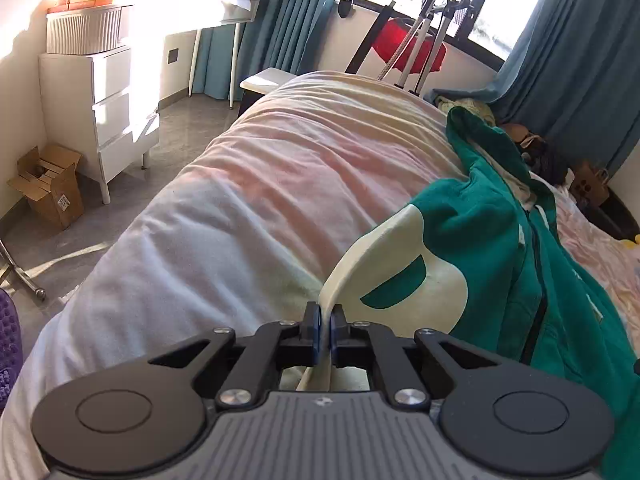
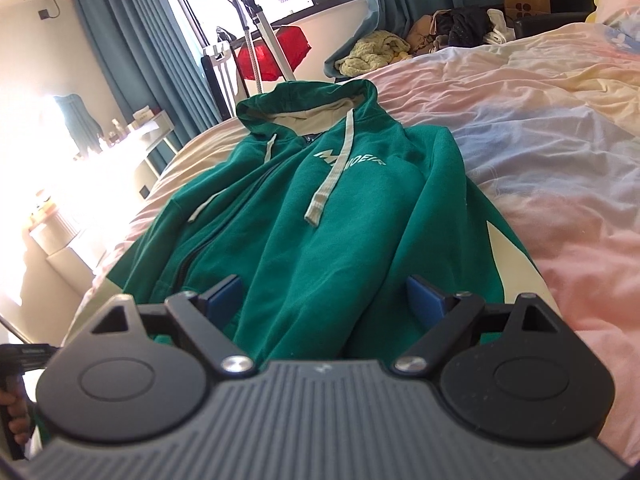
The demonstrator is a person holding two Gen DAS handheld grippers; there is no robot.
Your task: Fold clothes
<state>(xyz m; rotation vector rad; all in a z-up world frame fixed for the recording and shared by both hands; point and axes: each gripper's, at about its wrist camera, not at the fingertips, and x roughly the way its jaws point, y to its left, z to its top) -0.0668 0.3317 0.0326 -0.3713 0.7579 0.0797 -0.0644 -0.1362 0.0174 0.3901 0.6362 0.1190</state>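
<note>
Fleece green hoodie (image 2: pixel 320 216) lies rumpled, cream sleeve (image 1: pixel 400 256) pinched by left gripper (image 1: pixel 326 330)

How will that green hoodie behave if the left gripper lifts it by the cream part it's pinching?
Probably floppy: the green hoodie lies creased on the bed. The left gripper pinches one cream patch, so the rest would likely trail. It looks thick, perhaps fairly heavy.
</note>
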